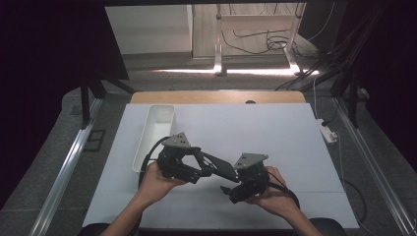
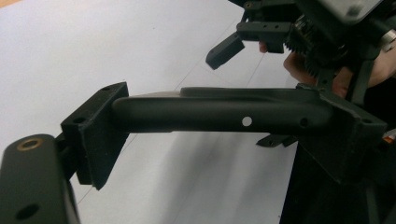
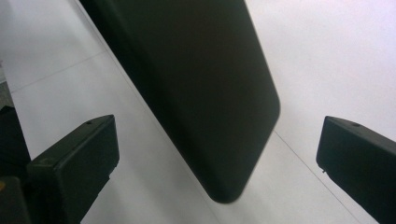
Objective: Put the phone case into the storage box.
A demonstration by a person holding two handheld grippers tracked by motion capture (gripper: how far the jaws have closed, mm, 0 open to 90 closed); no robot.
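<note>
left tool (image 2: 215,116) pinches a dark flat case (image 3: 201,88); right tool (image 3: 217,154) spread around it; white tray (image 1: 153,135) beside.

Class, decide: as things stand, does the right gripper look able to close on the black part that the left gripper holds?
Probably yes. The right gripper is open, and the black part already lies between its jaws.

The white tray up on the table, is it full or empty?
Empty. In the high view the long white tray shows only its bare white inside.
</note>
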